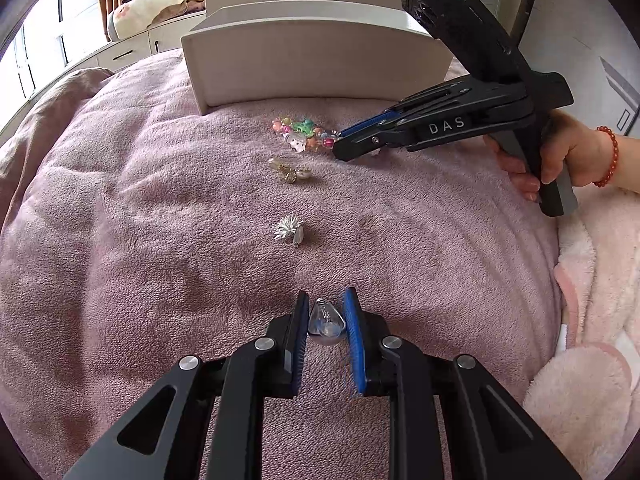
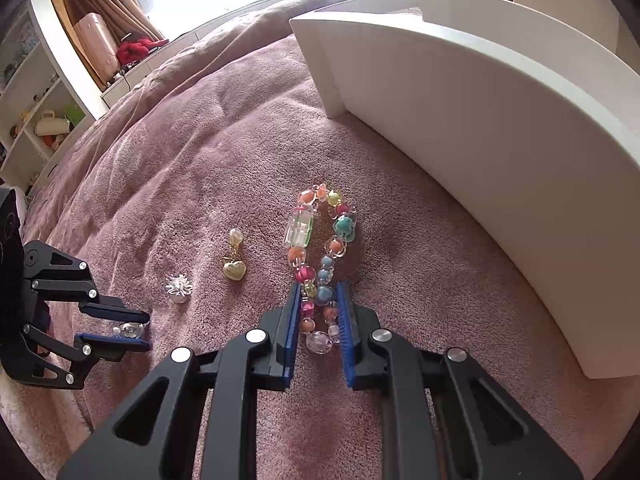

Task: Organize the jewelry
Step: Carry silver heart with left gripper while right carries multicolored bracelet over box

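My left tongs clamp a crystal; right tongs straddle the bracelet, apart — beads may slip on closing.

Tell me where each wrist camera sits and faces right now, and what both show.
Left wrist: behind the left gripper, facing the white box; fingers close around a clear teardrop piece; right hand visible.
Right wrist: behind the right gripper, straddling the beaded bracelet; left gripper at left.
Shared: bracelet, gold heart earring, silver spiky piece, box, pink blanket.
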The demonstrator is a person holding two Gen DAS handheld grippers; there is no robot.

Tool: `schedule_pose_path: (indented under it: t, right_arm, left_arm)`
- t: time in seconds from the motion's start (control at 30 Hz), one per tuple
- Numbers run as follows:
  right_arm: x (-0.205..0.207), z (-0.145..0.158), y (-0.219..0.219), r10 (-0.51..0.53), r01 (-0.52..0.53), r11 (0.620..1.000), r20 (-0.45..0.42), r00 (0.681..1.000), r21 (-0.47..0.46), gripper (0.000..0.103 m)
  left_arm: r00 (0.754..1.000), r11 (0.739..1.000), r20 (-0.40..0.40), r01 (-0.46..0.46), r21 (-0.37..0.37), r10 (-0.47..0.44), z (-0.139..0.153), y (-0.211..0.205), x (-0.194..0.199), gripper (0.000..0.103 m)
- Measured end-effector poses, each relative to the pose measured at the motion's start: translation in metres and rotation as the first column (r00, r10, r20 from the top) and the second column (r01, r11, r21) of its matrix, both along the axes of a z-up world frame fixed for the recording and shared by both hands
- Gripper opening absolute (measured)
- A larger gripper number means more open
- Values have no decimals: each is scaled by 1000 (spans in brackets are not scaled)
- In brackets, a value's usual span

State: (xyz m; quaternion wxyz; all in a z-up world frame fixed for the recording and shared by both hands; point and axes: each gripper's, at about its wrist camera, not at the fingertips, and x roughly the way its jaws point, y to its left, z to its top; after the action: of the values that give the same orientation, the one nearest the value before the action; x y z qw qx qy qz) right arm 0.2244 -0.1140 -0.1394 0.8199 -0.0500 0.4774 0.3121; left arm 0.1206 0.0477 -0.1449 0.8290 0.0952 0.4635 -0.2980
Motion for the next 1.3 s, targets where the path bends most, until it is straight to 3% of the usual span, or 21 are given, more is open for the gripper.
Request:
schedule_pose_path:
  t: [0.3, 0.5, 0.7, 1.0, 1.3]
  right_arm:
    - [-13, 68, -3, 28, -39, 992, 92, 995, 122, 18]
    - [-13, 114, -10, 16, -45, 981, 152, 988, 187, 18]
    - [-19, 148, -29, -13, -34, 976, 210, 978, 217, 18]
    - [-28, 194, -86, -98, 26, 973, 308, 947, 229, 18]
    - [-28, 209, -143, -153, 88, 978, 360, 920, 189, 18]
  left_arm:
    - [993, 992, 44, -104, -73, 107, 33, 14, 9, 23]
    - [983, 985, 70, -165, -55, 169, 66, 18, 14, 23]
    - [974, 980, 126, -180, -82, 189, 108, 13, 21, 23]
    - [958, 983, 221, -182, -31, 184, 153, -33, 50, 23]
    - [947, 983, 277, -181, 43, 162, 196, -95, 95, 23]
